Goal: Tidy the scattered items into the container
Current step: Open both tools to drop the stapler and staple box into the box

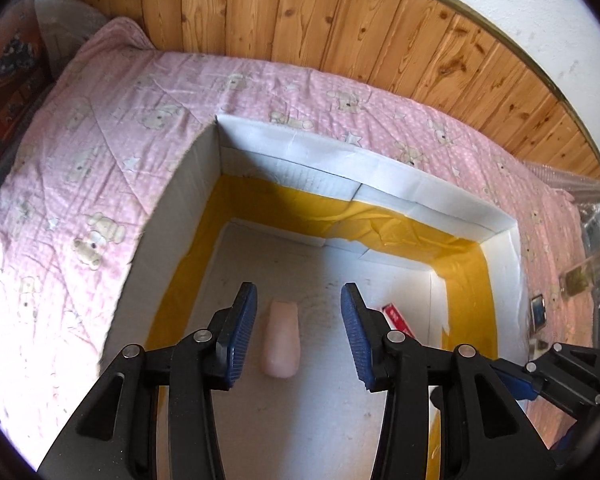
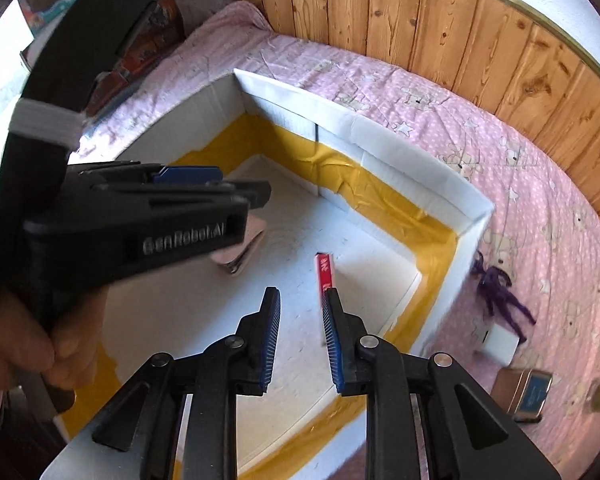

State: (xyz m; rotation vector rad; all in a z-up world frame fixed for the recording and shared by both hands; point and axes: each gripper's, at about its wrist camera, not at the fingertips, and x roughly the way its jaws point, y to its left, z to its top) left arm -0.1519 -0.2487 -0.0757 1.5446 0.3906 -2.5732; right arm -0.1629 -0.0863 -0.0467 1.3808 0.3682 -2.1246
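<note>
The box point(image 1: 440, 184) sat on the pink quilt point(image 1: 80, 140), white walls with a yellow band round the bottom, and two things already lay on its floor: a pale pink pouch point(image 1: 281, 340) toward the left and a slim red packet point(image 2: 324, 272) toward the right wall. I held my left gripper point(image 1: 298, 332) over the pouch with its jaws spread wide and nothing between them, the pouch lying flat in the gap below; to my eye that was a release posture, the item set down and the pads kept clear so as not to drag it. My right gripper point(image 2: 300, 336) hung over the near right part of the box, jaws parted and empty too, with the red packet just beyond the right fingertip; I could not tell whether the pad touched it. I judged that both tools stood inside the box's outline because both had been dropping things in, not picking up. Outside the box, on the quilt to the right, the leftovers waited: a purple tangle point(image 2: 500, 292) close against the box wall, a small white box point(image 2: 500, 342) nearer, and a blue-faced card case point(image 2: 530, 394) nearer still. Those lay on the right gripper's side, so I reckoned it should take them. Wood panelling point(image 1: 340, 20) ran along the far side.
</note>
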